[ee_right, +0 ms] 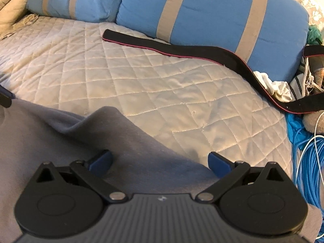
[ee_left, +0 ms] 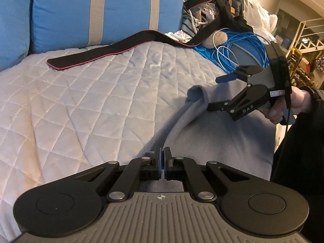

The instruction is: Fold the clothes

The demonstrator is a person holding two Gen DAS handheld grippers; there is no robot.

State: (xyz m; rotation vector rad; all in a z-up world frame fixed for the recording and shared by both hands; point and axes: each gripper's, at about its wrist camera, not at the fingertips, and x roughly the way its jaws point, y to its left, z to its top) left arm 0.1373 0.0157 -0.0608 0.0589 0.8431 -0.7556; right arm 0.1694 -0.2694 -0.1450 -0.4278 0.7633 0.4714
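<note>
**Left tool pinches grey garment; right tool spread over it**

Soft grey fleece garment lies at the near edge of the white quilted bed, toward four o'clock of it. Left tool: jaws together, clamped on a raised ridge of the cloth, as far as the cramped view shows. Right tool: jaws wide apart, cloth beneath, nothing gripped. Step in hand, I judge: securing two holds. Next: right tool closes on an edge, then both carry the fold toward twelve o'clock.
</note>
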